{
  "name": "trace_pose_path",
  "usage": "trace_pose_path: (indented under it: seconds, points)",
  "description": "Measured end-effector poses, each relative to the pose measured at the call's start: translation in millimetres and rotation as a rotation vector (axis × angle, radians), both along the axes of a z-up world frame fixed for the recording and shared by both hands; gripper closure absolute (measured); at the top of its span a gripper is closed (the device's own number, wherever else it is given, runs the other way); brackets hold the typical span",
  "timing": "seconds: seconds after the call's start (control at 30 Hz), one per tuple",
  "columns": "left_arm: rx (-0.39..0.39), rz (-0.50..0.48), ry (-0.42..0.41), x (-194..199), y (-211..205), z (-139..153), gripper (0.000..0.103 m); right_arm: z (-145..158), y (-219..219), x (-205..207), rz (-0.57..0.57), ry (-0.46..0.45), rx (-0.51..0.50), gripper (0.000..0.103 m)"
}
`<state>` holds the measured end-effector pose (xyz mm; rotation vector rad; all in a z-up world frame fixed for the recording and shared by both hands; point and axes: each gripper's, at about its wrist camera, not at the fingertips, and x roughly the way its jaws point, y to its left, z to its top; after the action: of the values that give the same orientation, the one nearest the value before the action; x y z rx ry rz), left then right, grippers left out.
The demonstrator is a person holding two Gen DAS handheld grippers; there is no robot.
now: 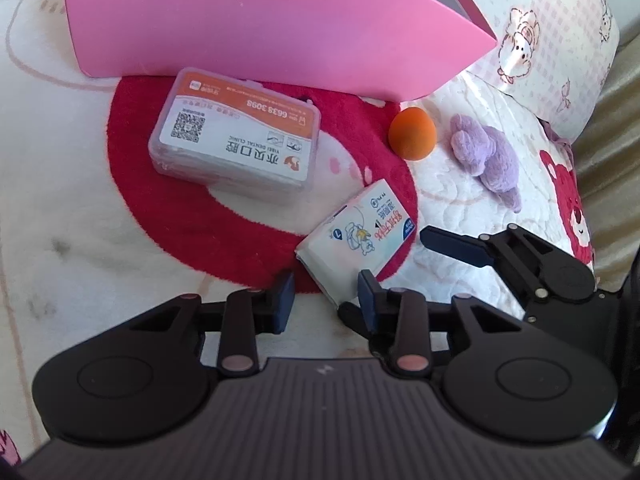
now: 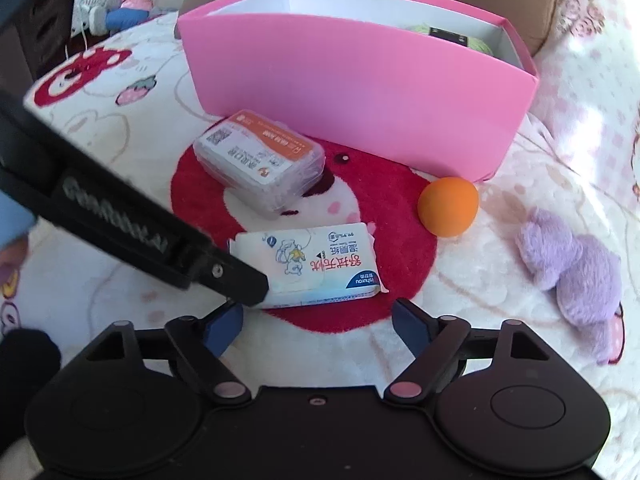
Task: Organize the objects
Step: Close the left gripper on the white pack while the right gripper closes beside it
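Note:
A white wet-wipes pack point(image 1: 360, 232) point(image 2: 316, 268) lies on the red bear print of the blanket. My left gripper point(image 1: 326, 296) is shut on the pack's near corner; in the right wrist view one of its fingers point(image 2: 240, 284) covers the pack's left end. My right gripper point(image 2: 318, 322) stands open just short of the pack, with nothing between its pads. Behind the pack lie a clear plastic case with an orange label point(image 1: 236, 144) point(image 2: 260, 160), an orange ball point(image 1: 412, 132) point(image 2: 448, 206) and a purple plush toy point(image 1: 484, 156) point(image 2: 572, 276). The pink box point(image 1: 260, 20) point(image 2: 360, 92) stands behind them.
Something green point(image 2: 452, 36) sits inside the pink box at its right end. A cartoon-print pillow point(image 1: 552, 48) rises to the right of the box. Stuffed toys point(image 2: 120, 0) lie beyond the bed's far left edge. The blanket point(image 1: 60, 200) is soft and uneven.

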<state>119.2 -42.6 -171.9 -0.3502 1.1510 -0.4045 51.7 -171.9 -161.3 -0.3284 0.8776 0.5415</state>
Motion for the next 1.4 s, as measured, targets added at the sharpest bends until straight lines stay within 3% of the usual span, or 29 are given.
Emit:
trace_pose_path:
  seconds: [0.17, 0.33, 0.57, 0.63, 0.73, 0.9, 1.03, 1.23, 1.4]
  points:
    - [0.038, 0.0, 0.004, 4.6, -5.7, 0.3, 0.07, -7.4, 3.3, 5.0, -0.015, -0.016, -0.018, 0.01]
    - [0.108, 0.009, -0.093, 4.9, -6.9, 11.3, 0.073, -6.0, 1.1, 8.2, -0.028, -0.026, -0.003, 0.01]
    - [0.048, 0.015, -0.03, 10.3, -1.5, 6.7, 0.074, -7.7, 2.0, 9.4, -0.014, -0.043, 0.015, 0.013]
    - [0.03, 0.009, -0.021, 9.7, -4.0, 4.2, 0.075, -5.9, 1.3, 8.9, -0.005, -0.023, 0.039, 0.024]
    - [0.032, 0.011, -0.023, 7.3, -5.8, 3.9, 0.075, -1.3, 1.2, 7.9, -0.006, 0.003, 0.054, 0.027]
    - [0.076, -0.012, -0.046, 5.7, -1.9, 8.6, 0.071, 9.3, -7.5, 7.0, 0.008, 0.152, 0.164, 0.027]
    - [0.061, -0.011, 0.004, 12.5, 5.3, 5.8, 0.069, 9.5, -1.6, 5.2, -0.009, 0.142, 0.143, 0.025]
    - [0.163, -0.026, -0.087, 11.7, 1.2, 14.8, 0.069, 6.9, -8.1, 12.6, -0.085, 0.165, 0.196, 0.022]
    - [0.049, -0.005, 0.017, 19.6, 6.4, 4.2, 0.07, 0.2, -6.6, 23.8, -0.104, 0.215, 0.265, 0.019]
